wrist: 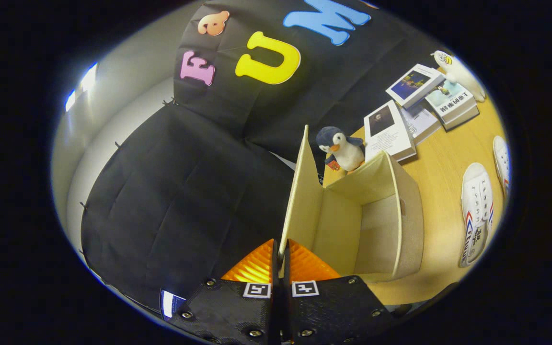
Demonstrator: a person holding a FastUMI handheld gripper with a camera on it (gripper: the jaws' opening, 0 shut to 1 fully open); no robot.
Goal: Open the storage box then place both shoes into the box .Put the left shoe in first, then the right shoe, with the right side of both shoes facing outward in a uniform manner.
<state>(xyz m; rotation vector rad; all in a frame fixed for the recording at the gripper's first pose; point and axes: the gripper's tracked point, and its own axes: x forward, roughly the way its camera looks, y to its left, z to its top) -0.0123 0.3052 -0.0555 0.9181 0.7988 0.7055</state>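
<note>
My gripper [281,256] is shut on the lid [300,191] of the beige storage box [400,225]; the lid's near edge is pinched between both fingers and the lid stands raised, swung open. The box's inside [343,230] shows bare walls and nothing in it. Two white shoes with red and blue stripes lie on the wooden table to the right of the box: one shoe [476,211] nearer the box, the other shoe [502,160] farther out and partly cut off.
A plush penguin [342,148] stands just behind the box. Several books [415,108] lie beyond it on the table [443,158], with a white plush toy [458,72] at the far end. Black cloth walls close off the left and back.
</note>
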